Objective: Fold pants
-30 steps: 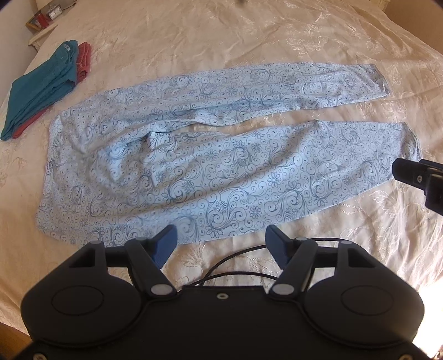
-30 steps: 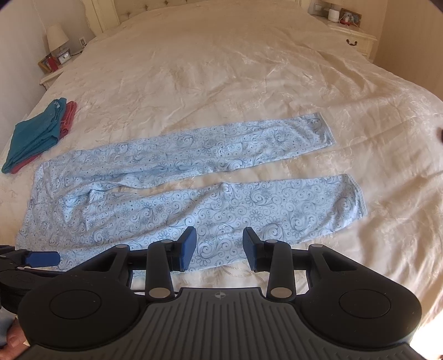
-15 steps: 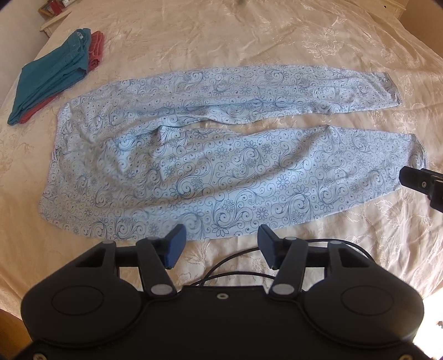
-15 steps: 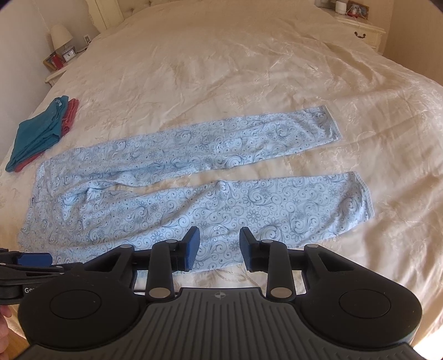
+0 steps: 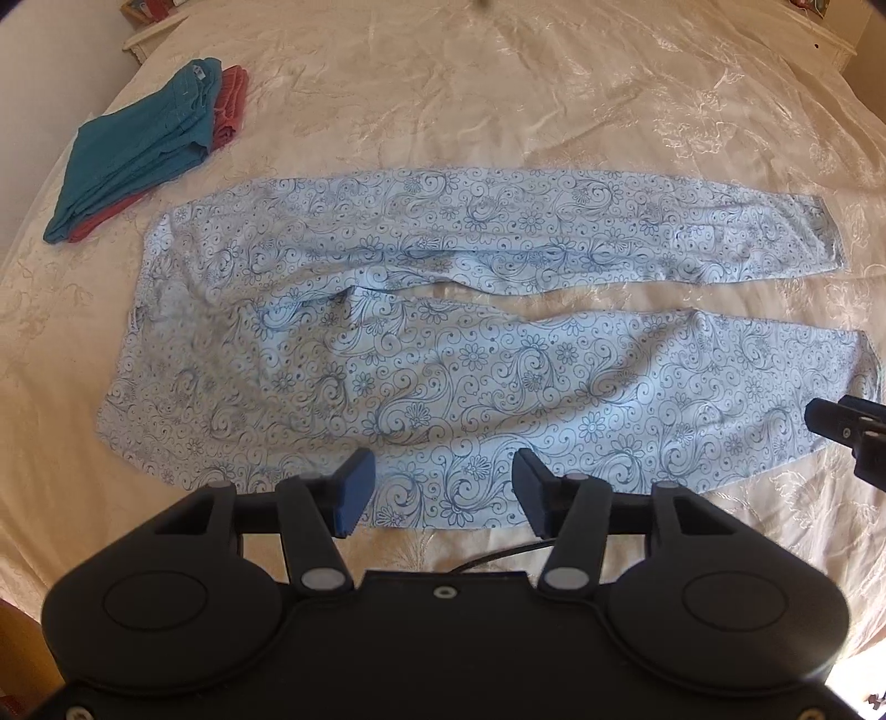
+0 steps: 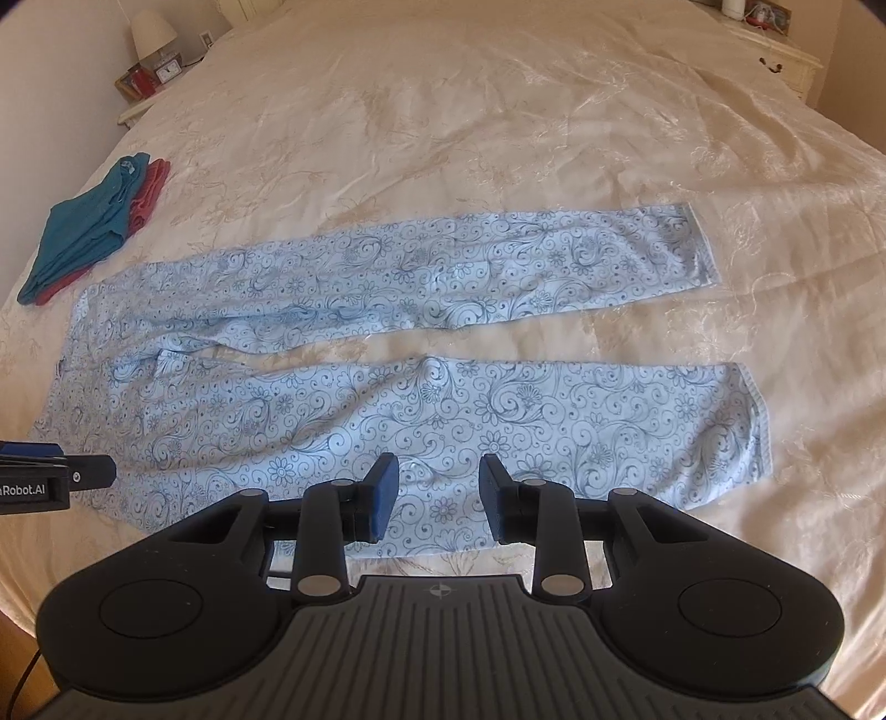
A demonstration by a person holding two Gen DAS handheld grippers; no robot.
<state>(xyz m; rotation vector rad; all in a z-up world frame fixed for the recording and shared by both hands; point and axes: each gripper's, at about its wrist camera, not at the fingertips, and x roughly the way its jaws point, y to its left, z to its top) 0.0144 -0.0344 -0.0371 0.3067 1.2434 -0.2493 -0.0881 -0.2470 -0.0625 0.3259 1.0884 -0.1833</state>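
Your left hand-held gripper (image 5: pixel 437 493) and right hand-held gripper (image 6: pixel 433 493) have both narrowed their jaws while closing in on the pants (image 5: pixel 443 354), yet they're spread, pinching nothing: the first fold isn't started. The pants lie flat on the bed (image 6: pixel 443 111). Only the right view shows a lamp (image 6: pixel 152 36) beyond them
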